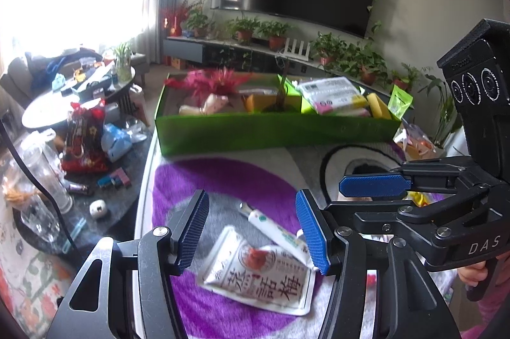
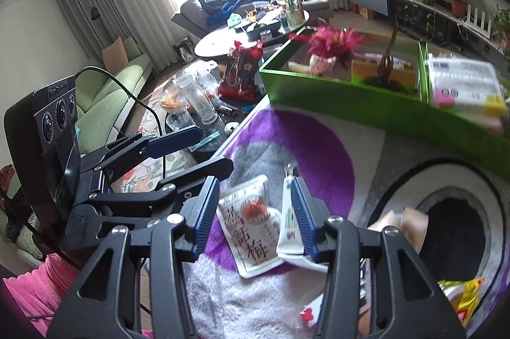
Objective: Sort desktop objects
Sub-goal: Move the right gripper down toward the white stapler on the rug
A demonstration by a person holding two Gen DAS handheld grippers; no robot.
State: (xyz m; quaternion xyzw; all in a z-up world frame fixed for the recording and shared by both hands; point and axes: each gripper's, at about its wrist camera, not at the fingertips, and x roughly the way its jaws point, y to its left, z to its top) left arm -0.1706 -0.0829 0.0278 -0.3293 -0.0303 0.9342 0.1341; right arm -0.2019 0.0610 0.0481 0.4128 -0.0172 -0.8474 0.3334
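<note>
A white snack pouch with red print and black Chinese characters lies on the purple-and-grey mat, with a white tube partly over its far corner. My left gripper is open above them, fingers either side. My right gripper is open over the same pouch and tube; in the left wrist view it enters from the right. A green box holding a red flower, packets and yellow items stands at the far side.
A yellow wrapper and a tan packet lie on the mat to the right. The table edge runs along the left, above a low dark table with a red bag, jars and small items.
</note>
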